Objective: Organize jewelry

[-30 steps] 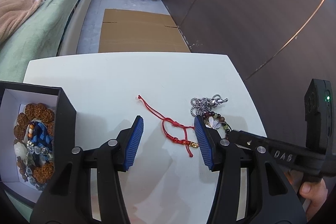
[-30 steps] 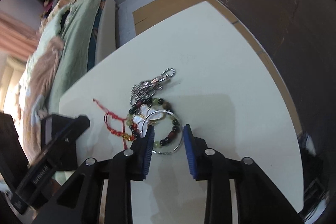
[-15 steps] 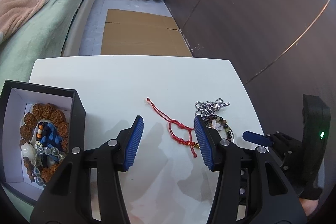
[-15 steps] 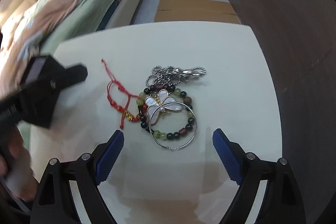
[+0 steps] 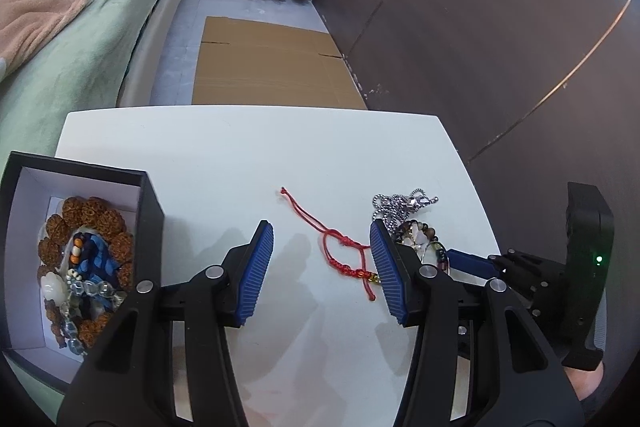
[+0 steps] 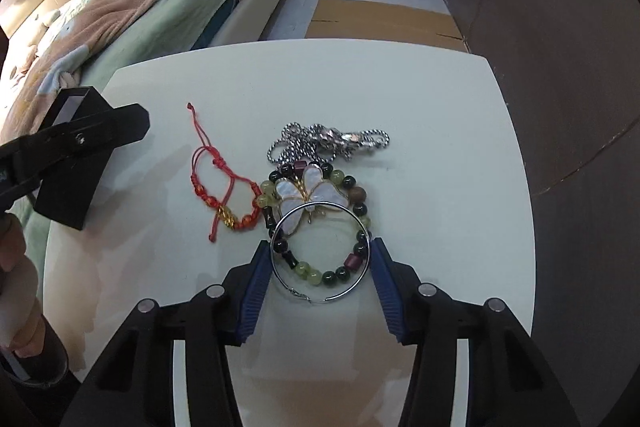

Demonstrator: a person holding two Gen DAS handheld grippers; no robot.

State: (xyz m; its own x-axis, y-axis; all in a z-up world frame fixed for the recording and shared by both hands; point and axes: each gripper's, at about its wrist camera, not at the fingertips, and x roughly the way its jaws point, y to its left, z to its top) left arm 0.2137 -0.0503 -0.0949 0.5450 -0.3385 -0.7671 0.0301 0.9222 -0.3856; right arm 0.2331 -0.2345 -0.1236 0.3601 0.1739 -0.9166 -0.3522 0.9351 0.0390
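A silver hoop (image 6: 340,295) lies on the white table (image 6: 440,147) over a bead bracelet (image 6: 349,182) and a pearly butterfly pendant (image 6: 310,193). My right gripper (image 6: 320,247) is closing, and its blue pads meet the hoop's two sides. Behind the pile is a silver chain (image 6: 328,141), and to its left a red cord bracelet (image 6: 224,187). My left gripper (image 5: 321,227) stands open and empty above the table, with the red cord bracelet (image 5: 344,251) just ahead of its fingers. The open black box (image 5: 152,203) at left holds several bead strings.
A bed (image 5: 80,27) with green and pink covers runs along the left. Flat cardboard (image 5: 272,63) lies on the floor beyond the table's far edge, and a dark wall (image 5: 480,27) rises to the right. A hand (image 6: 16,291) holds the left gripper.
My right gripper rolled level, opened wide over the pile, then closed in to the silver hoop's sides. The left gripper stayed put, open.
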